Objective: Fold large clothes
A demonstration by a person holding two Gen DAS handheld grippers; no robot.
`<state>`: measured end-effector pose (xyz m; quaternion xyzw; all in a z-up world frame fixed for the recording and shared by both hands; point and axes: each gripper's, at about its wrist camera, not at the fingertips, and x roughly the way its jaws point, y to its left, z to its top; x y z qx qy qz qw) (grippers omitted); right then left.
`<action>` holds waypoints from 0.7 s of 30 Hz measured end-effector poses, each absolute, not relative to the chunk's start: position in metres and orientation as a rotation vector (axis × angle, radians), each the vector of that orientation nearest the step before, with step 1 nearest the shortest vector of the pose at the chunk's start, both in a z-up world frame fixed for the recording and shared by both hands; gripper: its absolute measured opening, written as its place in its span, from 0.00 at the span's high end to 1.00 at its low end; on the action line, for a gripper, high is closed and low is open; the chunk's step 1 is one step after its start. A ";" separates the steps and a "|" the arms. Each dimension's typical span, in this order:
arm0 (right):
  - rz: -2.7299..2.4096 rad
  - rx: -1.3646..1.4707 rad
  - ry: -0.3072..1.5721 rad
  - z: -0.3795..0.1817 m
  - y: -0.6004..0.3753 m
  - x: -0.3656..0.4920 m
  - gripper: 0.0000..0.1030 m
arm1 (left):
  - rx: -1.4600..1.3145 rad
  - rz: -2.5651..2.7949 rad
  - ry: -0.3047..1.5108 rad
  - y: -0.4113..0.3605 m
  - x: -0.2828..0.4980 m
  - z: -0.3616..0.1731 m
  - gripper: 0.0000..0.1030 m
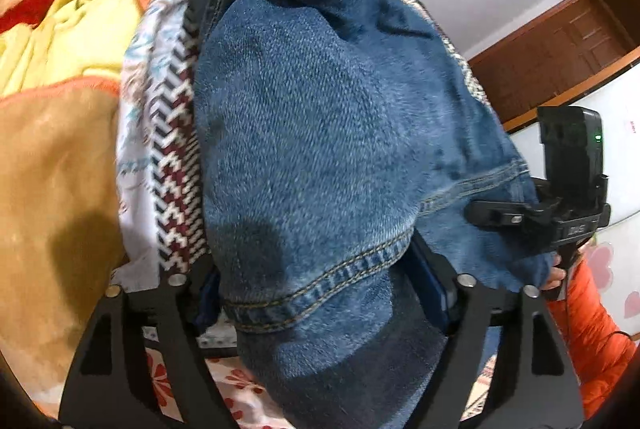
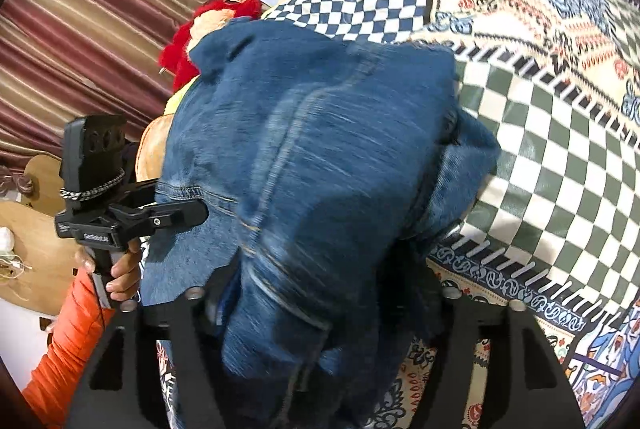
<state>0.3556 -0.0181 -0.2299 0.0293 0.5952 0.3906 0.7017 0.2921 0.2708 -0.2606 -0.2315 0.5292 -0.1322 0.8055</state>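
On the far left an orange and yellow blanket (image 1: 60, 133) is bunched against the patterned bedspread (image 1: 160, 133); the bedspread's checkered part (image 2: 540, 157) lies free to the right. The denim jeans (image 1: 320, 117) are heaped on the bedspread and drape across both tongs. The left gripper (image 1: 320, 293) has denim bunched between its spread jaws; whether its pads press the cloth is hidden. The right gripper (image 2: 320, 305) likewise straddles a thick fold, its grip also hidden. An orange sleeve (image 2: 68, 341) shows beside each.
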 end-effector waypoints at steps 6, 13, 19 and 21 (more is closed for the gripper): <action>0.863 0.010 1.286 -0.219 -0.031 0.339 0.29 | -0.251 -0.164 1.085 0.240 0.270 -0.241 0.14; 0.813 -0.061 1.257 -0.189 -0.055 0.323 0.29 | 0.035 -0.037 0.974 0.201 0.239 -0.201 0.15; 0.780 -0.103 1.099 -0.132 -0.067 0.321 0.29 | -0.023 0.060 0.852 0.230 0.243 -0.164 0.14; 0.779 -0.094 1.065 -0.122 -0.059 0.328 0.29 | -0.050 0.117 0.848 0.238 0.256 -0.157 0.14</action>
